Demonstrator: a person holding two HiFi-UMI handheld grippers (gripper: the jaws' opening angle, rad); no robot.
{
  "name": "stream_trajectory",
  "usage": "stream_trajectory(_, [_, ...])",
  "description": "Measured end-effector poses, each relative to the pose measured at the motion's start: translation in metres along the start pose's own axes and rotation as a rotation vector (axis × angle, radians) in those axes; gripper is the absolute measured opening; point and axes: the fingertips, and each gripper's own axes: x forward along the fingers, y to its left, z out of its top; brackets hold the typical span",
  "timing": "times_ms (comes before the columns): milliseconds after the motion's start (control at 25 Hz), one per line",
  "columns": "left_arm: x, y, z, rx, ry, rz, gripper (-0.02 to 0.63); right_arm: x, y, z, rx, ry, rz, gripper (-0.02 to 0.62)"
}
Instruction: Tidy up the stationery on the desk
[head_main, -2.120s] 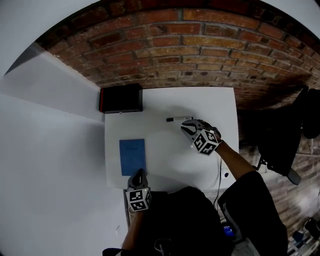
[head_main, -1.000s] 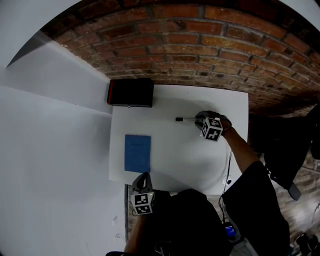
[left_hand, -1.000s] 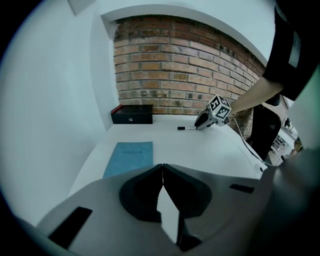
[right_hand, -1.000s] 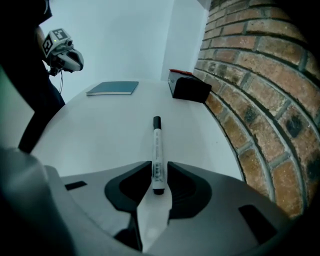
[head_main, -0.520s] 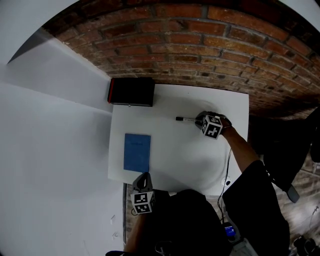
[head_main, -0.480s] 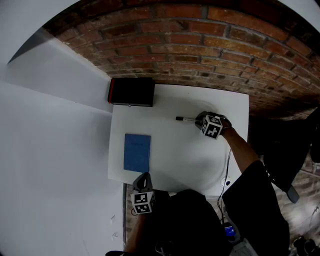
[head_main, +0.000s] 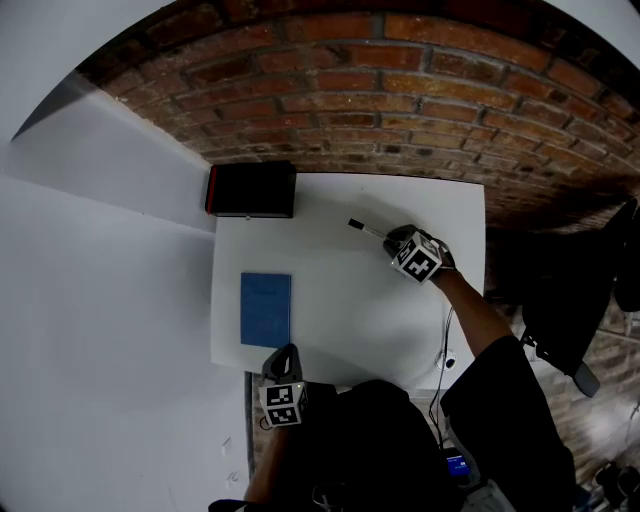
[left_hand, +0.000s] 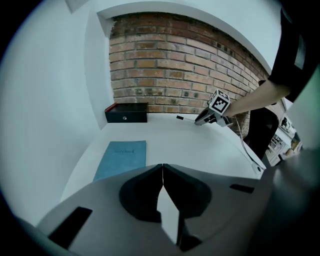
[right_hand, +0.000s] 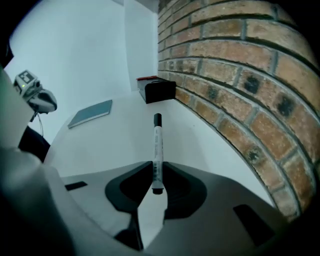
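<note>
Right gripper view has the marker (right_hand: 157, 145) at frame centre, its tail end pinched in the right claw (right_hand: 155, 169) and its capped tip toward the black box (right_hand: 159, 90). It looks light, stiff and slick, so a mid-barrel hold would likely swing less. Left claw (left_hand: 162, 169) is clenched on nothing at the desk's (head_main: 350, 320) lower edge in the head view, near the blue notebook (head_main: 265, 309).

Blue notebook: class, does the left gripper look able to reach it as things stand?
Probably yes: the left gripper sits at the near desk edge beside the blue notebook, nothing between them, though its shut jaws must open.
</note>
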Motion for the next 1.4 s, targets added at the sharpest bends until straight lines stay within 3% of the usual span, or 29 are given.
stream_trajectory(200, [0.008, -0.016, 0.006, 0.04, 0.002, -0.043, 0.015, -0.019, -0.015, -0.01, 0.232, -0.052, -0.105, 0.08])
stream_trajectory(560, [0.025, -0.045, 0.022, 0.11, -0.001, -0.137, 0.015, -0.057, -0.012, -0.036, 0.456, -0.08, -0.207, 0.08])
stream_trajectory(960, [0.034, -0.041, 0.036, 0.19, -0.05, -0.245, 0.015, -0.079, 0.02, -0.06, 0.589, -0.067, -0.291, 0.08])
stream_trajectory(1400, [0.024, -0.009, 0.025, 0.244, -0.091, -0.347, 0.015, -0.087, 0.073, -0.056, 0.675, -0.04, -0.395, 0.08])
